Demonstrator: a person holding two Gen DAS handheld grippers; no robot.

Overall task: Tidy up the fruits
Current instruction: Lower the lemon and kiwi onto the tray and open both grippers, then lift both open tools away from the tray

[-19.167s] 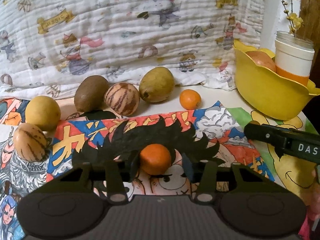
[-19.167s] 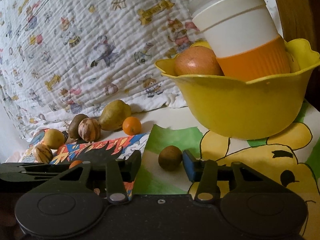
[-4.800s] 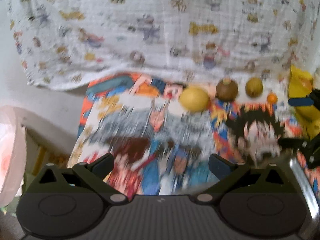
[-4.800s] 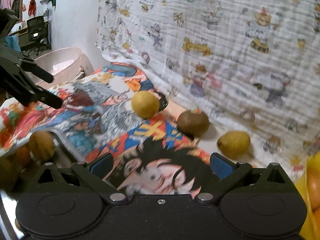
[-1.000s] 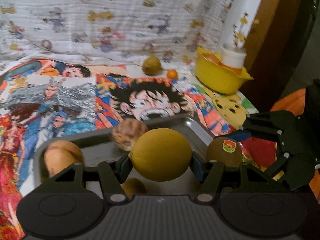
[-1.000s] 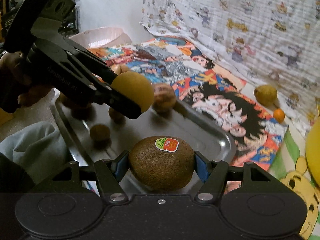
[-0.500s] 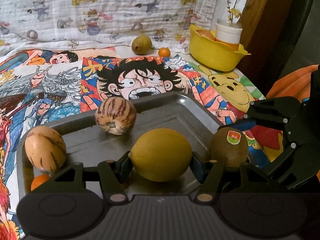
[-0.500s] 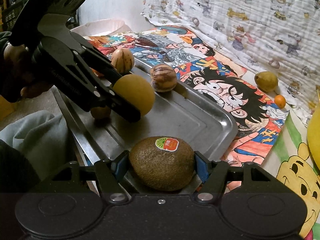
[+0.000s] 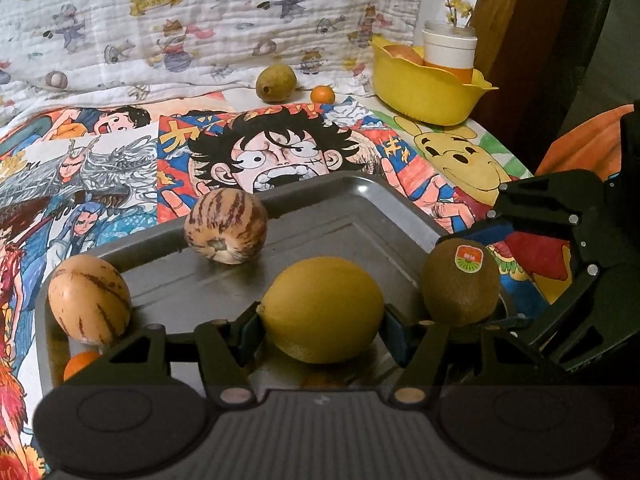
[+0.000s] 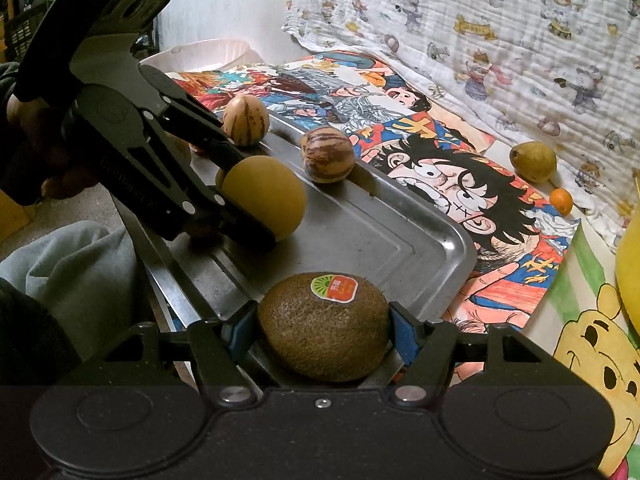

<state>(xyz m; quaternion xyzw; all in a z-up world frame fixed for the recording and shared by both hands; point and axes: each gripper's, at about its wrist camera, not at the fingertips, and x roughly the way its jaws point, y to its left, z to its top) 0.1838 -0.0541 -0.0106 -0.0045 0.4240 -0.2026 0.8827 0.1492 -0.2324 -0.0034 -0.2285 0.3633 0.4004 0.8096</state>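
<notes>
Two fruits are in hand at once. The left gripper (image 9: 320,326) is clamped on a smooth yellow oval fruit (image 9: 322,309), and the right gripper (image 10: 322,330) is clamped on a brown fuzzy kiwi with a red-and-green sticker (image 10: 323,326). In each wrist view both blue pads press against the fruit's flanks.

Change noted: a second ago both fruits were carried above the dented silver metal tray (image 9: 352,220); now both sit low over its near edge. The kiwi appears to rest on the tray rim at the near right corner, and the yellow fruit is at or just above the tray floor, though contact cannot be confirmed. Since the wider view some seconds back, these two have left the cartoon-printed cloth (image 9: 280,152). I judge the step to be placement, with release pending.

Orientation: the yellow fruit's long axis runs across the left jaws, its small nub end toward the left pad. The kiwi's long axis likewise lies crosswise between the right pads, sticker uppermost.

Already on the tray: two striped tan round fruits (image 9: 225,227) (image 9: 89,300), well apart, and a small orange fruit (image 9: 80,362) at the near left rim.

Outstanding: a green-yellow pear (image 9: 276,83) and a small orange citrus (image 9: 322,94) lie just beside each other by the white printed blanket (image 9: 200,20), near the yellow bowl (image 9: 424,96).
</notes>
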